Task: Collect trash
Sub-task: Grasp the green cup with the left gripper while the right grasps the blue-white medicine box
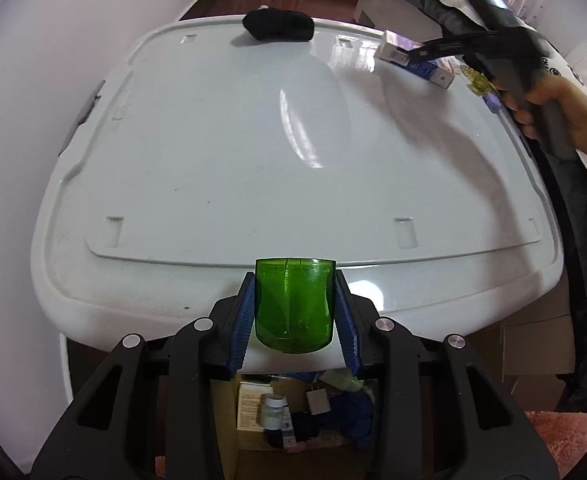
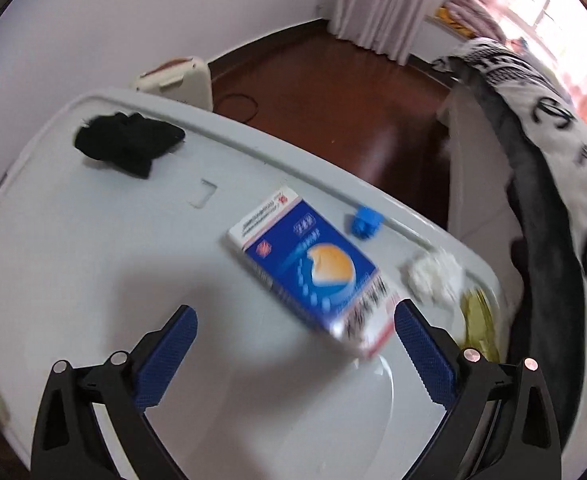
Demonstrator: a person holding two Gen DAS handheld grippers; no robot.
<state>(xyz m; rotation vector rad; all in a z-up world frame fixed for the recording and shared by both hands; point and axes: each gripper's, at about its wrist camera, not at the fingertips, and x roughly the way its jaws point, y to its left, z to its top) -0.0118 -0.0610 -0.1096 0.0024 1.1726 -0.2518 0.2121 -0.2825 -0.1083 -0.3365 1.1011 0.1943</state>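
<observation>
— Trash first: where does it lie in the left wrist view?

— A green translucent cup sits low in the centre of the frame, clamped between the blue pads of the left gripper, jaws narrow against its sides. It hangs over the near rim of a white bin lid. A black cloth lies at the top centre, a blue carton at the upper right.

— And the other hand there?

— At the right edge a hand grips the handle of the right gripper, which slants toward the carton from above; its fingertips are blurred.

— Now the right wrist view?

— The right gripper points steeply down at the lid, jaws spread wide, nothing between the pads. The carton lies just above them, centre frame, blurred. To its right sit a small blue piece, a white wad and a yellowish wrapper; the black cloth is at the upper left.
</observation>
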